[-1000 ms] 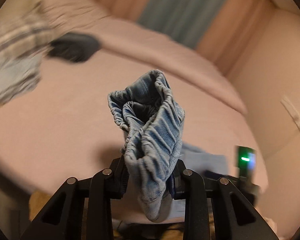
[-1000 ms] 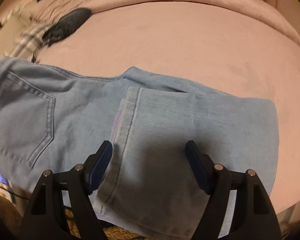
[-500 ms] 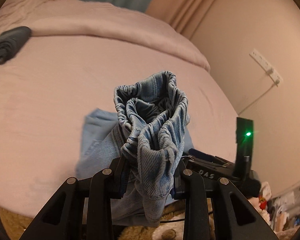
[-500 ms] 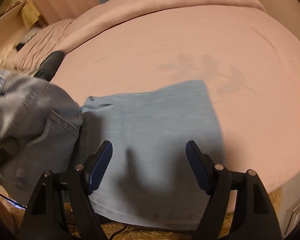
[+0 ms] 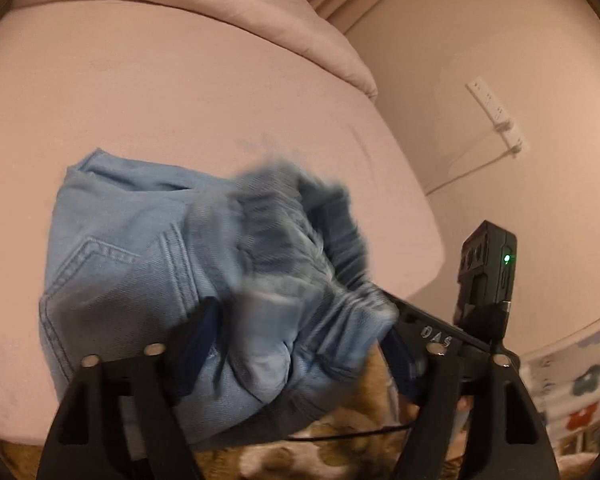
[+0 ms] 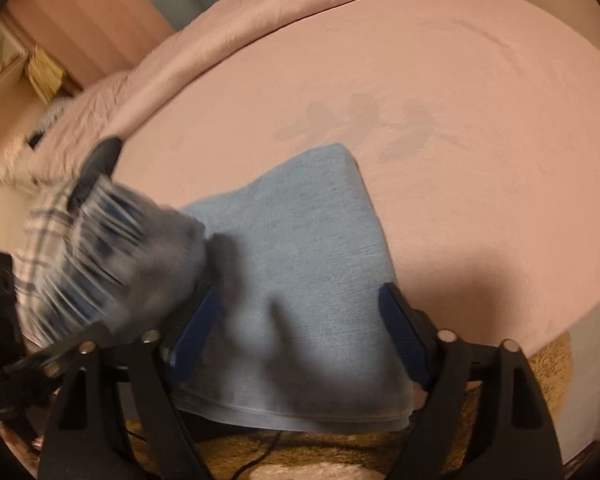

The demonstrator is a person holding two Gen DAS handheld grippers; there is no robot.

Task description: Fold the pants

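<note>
The jeans (image 5: 148, 264) lie at the near edge of the bed (image 5: 180, 92), folded into a thick light-blue stack with a back pocket facing up. In the left wrist view the gathered waistband (image 5: 308, 264) is blurred and bunched on top of the stack, between the fingers of the left gripper (image 5: 300, 344). That gripper's jaws have just been opening and now stand wide, the pads off the cloth, with the waistband loose between them. In the right wrist view the folded legs (image 6: 300, 264) lie flat on the pink sheet, reaching away from the bed's edge. The right gripper (image 6: 300, 328) hovers over them with its jaws spread, having just opened further, gripping nothing. A plaid cloth (image 6: 48, 232) and a dark item (image 6: 100, 160) lie to the left. A power strip (image 5: 496, 116) hangs on the wall beside the bed.
</note>
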